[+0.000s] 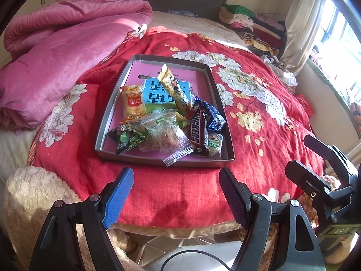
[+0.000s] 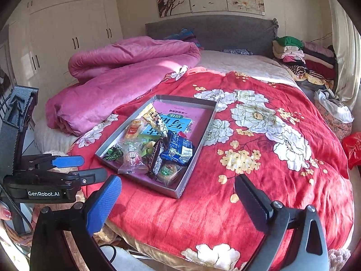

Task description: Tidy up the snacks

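Snacks [image 1: 167, 122] lying heaped in grey tray [image 1: 106, 124], centre frame, on red floral bedspread [image 1: 259, 117]. Left gripper [image 1: 176, 194] hovering wide and empty, lower centre.
Right wrist view: snacks sitting centre-left; right gripper [image 2: 178, 203] spreading wide, gripping nothing, lower centre.

Sunlit, sharp, fisheye-warped edges
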`<state>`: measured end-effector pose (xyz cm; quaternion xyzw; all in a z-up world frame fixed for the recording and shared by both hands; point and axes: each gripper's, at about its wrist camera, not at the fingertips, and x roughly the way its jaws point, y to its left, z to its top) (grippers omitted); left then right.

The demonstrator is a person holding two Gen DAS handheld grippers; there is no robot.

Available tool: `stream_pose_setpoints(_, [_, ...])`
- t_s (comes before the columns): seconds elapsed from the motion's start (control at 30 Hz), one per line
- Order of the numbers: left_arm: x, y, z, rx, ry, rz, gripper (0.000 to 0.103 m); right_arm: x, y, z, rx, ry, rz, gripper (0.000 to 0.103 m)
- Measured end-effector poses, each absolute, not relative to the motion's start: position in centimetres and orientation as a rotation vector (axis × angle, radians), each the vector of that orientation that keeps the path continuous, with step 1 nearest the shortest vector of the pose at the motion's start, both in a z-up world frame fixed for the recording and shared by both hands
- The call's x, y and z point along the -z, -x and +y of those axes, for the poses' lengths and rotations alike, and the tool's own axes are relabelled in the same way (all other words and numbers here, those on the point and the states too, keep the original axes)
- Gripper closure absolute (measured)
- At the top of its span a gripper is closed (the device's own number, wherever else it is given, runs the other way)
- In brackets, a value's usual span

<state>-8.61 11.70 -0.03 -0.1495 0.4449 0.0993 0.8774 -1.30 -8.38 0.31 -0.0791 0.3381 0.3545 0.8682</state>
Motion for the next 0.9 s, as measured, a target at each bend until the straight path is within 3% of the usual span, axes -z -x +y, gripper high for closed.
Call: stream_pose_setpoints(0.9, [-0.31,8.71,11.79,-0.219,0.299,0.916,0.024,-0.14,1.53,-8.30,-0.734,0.172,0.706,0.001])
